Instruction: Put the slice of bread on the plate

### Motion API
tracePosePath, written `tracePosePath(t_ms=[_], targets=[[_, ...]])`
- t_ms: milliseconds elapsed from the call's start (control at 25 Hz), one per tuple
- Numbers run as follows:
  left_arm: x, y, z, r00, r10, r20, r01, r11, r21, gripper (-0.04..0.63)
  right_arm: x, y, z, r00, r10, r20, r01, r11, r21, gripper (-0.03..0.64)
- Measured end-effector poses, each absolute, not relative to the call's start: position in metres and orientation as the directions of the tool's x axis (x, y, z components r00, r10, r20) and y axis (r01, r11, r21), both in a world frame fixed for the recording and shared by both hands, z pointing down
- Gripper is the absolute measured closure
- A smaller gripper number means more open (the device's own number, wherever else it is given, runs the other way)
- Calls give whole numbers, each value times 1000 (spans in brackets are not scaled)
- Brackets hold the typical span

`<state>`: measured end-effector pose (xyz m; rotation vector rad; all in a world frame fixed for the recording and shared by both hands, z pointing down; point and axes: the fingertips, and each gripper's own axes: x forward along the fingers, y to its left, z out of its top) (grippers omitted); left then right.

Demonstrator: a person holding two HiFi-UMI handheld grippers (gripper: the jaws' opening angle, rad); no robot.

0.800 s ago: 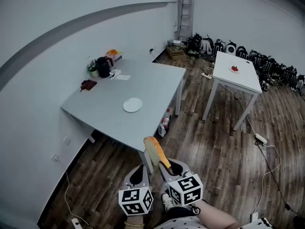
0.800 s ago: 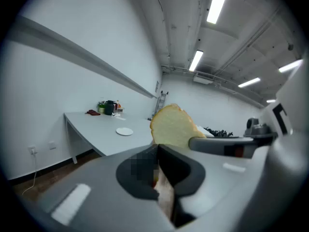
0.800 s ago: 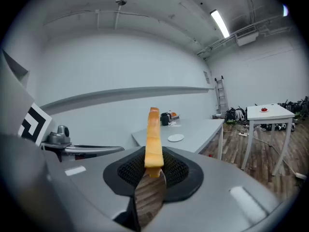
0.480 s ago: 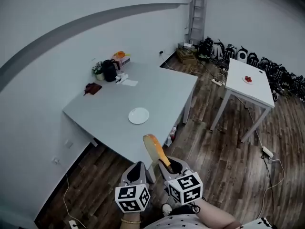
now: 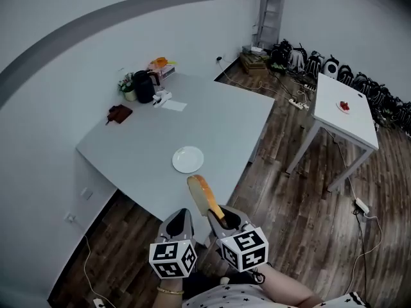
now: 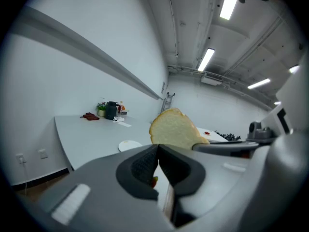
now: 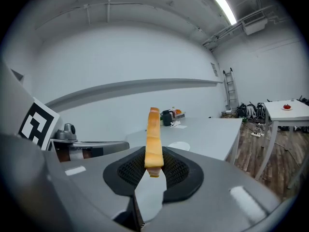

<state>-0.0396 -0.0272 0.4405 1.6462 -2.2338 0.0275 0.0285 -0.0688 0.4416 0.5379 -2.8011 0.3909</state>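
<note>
Golden bread slice (image 7: 153,134) clamped upright in right gripper (image 7: 154,170) jaws

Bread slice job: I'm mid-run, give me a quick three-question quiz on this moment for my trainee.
1. Which gripper holds the slice of bread? A: left gripper. B: right gripper. C: neither.
2. True or false: the plate has nothing on it.
3. Fill in: the left gripper has its jaws ____, with nothing between them.

Key: 1 B, the right gripper clamps the slice on edge. 2 true. 3 shut.
</note>
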Motion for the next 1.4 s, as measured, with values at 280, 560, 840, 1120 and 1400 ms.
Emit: tracePosePath(t_ms=[280,560,840,1120,1400], targets=[[-112,-96,453,-125,-944,305,-975,174,137,588,-40,-122,460,-834,-428,347,-518,825,-226,532],[-199,-154,476,1,-934,356,-992,45,121,588,-119,-171,491,-754,-506,418,-636,720,-277,532],[-264,-198,509,100,-914,394,-987,-40,158,588,-183,-212,543,-673,-544,501,-736,562,-378,531],[-293,-236,532,172,-896,409,-973,-89,214,588,-213,-229,583,-623,-543,563,-783,431,-449,531],[-289,-255,549,232,-875,424,-958,-129,258,588,-210,-239,597,-616,-514,597,-786,343,-515,526]])
